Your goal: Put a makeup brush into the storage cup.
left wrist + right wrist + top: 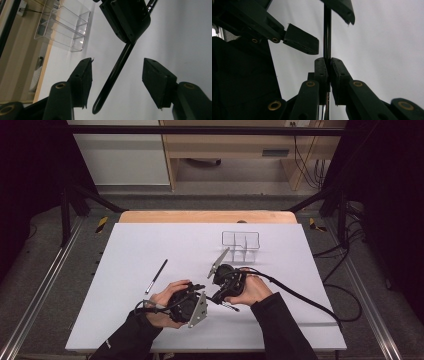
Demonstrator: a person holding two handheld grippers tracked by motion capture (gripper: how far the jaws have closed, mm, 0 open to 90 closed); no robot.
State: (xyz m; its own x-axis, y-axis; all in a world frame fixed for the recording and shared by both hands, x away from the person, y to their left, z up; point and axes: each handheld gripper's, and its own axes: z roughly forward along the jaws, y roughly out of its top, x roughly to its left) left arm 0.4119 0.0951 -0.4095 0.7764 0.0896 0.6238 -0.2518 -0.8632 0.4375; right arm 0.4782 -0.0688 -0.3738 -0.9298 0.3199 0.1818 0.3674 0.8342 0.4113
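Glossy black pen (327, 32) between matte jaws

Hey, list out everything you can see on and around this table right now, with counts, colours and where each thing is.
Pen on the table: one, black with a silver tip, left of centre, lying apart from both hands.
Held pen: one, black, clamped in the right gripper, its free end between the left gripper's open jaws.
Clear organiser: one, transparent with dividers, far right of centre.
Table: one, white top with a wooden far edge.
Cables: several, black, on the floor at right.
Left gripper: one, black, jaws open around the held pen.
Right gripper: one, black, shut on the held pen.
Hands: two, dark sleeves, near edge.
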